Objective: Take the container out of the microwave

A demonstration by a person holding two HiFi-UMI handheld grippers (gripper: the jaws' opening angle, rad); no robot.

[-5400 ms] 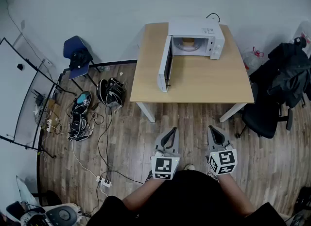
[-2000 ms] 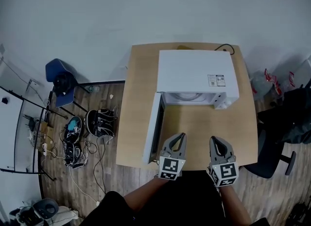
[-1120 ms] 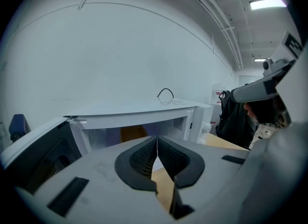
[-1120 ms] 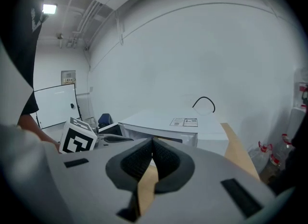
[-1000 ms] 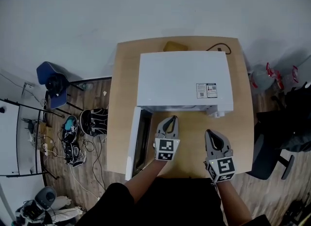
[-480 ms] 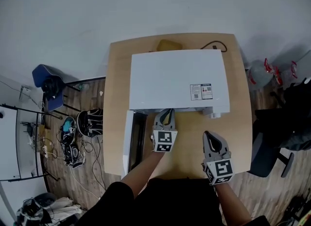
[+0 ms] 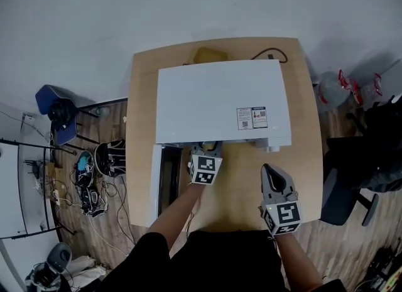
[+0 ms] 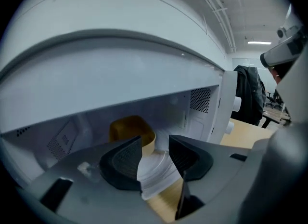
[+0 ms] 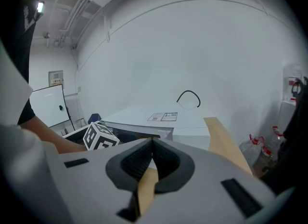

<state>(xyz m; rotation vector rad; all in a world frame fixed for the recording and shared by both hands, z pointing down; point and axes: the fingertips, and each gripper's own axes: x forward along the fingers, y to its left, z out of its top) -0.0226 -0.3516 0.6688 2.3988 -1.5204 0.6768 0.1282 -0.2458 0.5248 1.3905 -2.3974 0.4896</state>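
The white microwave stands on the wooden table with its door swung open to the left. Inside, a tan-yellow container sits at the back left of the cavity, on the glass turntable. My left gripper is at the cavity's mouth with its tips under the front edge. Its jaws are opening; nothing lies between them, and the container is just ahead, apart from the pads. My right gripper hovers over the table in front of the microwave, shut on nothing.
A black cord and a tan object lie behind the microwave. A black office chair stands right of the table, a blue chair and bags with cables on the floor to the left.
My left gripper has gone forward from the table's front to the microwave's opening, its tips now under the front edge. The right gripper has shifted only slightly.
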